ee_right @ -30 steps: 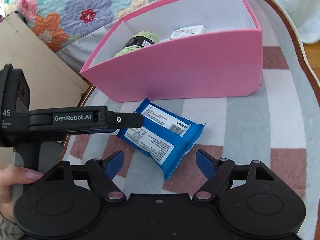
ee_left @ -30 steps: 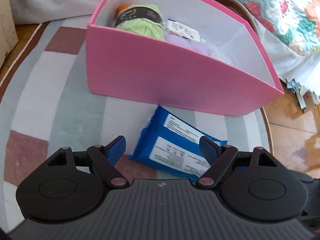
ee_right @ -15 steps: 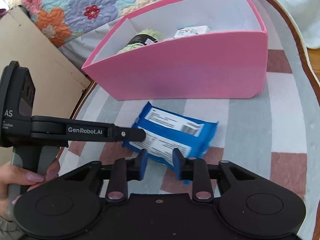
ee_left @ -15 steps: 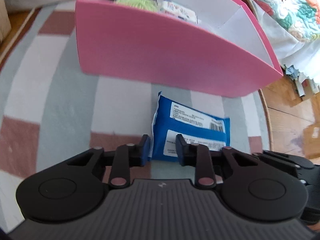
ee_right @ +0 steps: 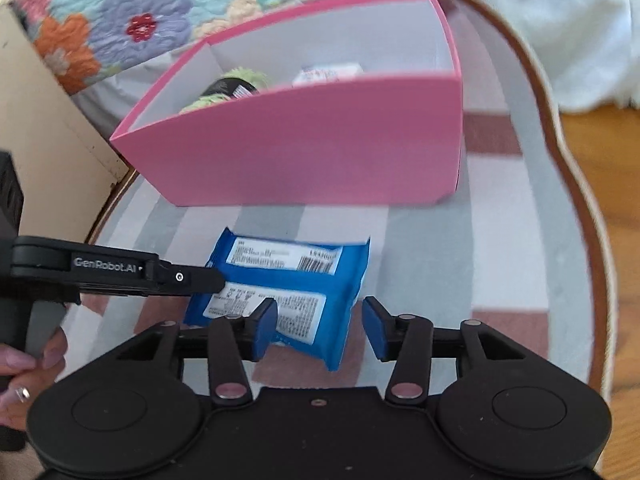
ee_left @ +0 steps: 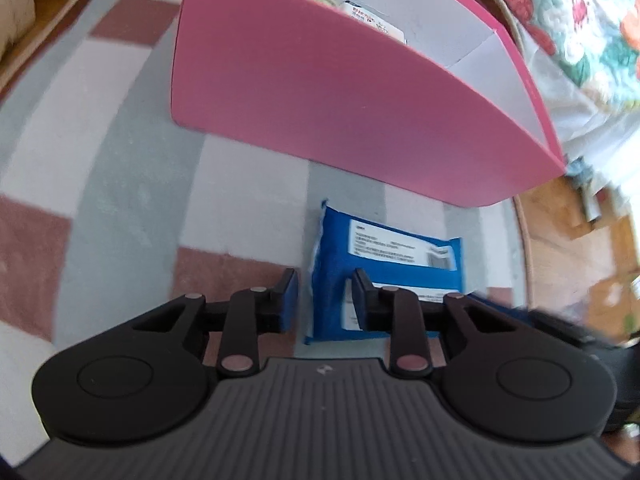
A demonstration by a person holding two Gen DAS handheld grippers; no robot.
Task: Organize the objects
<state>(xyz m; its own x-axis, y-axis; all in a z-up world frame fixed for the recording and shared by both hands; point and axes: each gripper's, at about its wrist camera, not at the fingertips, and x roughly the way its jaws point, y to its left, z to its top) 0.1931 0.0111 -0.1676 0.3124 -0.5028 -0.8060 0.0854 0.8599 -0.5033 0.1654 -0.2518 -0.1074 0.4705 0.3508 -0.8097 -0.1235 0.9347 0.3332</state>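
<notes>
A checked rug point(ee_left: 120, 128) in grey, white and dusty red carries everything here, with wooden floor point(ee_right: 616, 208) showing past its scalloped right edge and a floral quilt point(ee_right: 120, 20) hanging behind its far edge. A beige cardboard panel point(ee_right: 44, 152) stands at the rug's far left edge. The pink box point(ee_right: 312, 148) sits toward the far edge of the rug, open at the top with white inner walls; inside it lie a skein of green yarn point(ee_right: 236, 80) with a dark band and a small white packet point(ee_right: 328, 74). The near wall of the box stands between the tongs and its contents. Just in front of that wall, flat on the rug and apart from it, lies the blue wipes pack point(ee_right: 288, 284), its white printed labels facing up. The left tongs point(ee_left: 322, 300) are partly spread, straddling the pack's near left corner: one finger rests over the pack, the other on the rug beside it, and the blur hides whether either pad presses the wrapper. The right tongs point(ee_right: 320, 326) are spread wider, with the pack's near right corner between the fingers and a clear gap at the outer pad. From the right wrist view, the left tongs' black arm reaches across to the pack's left end.
</notes>
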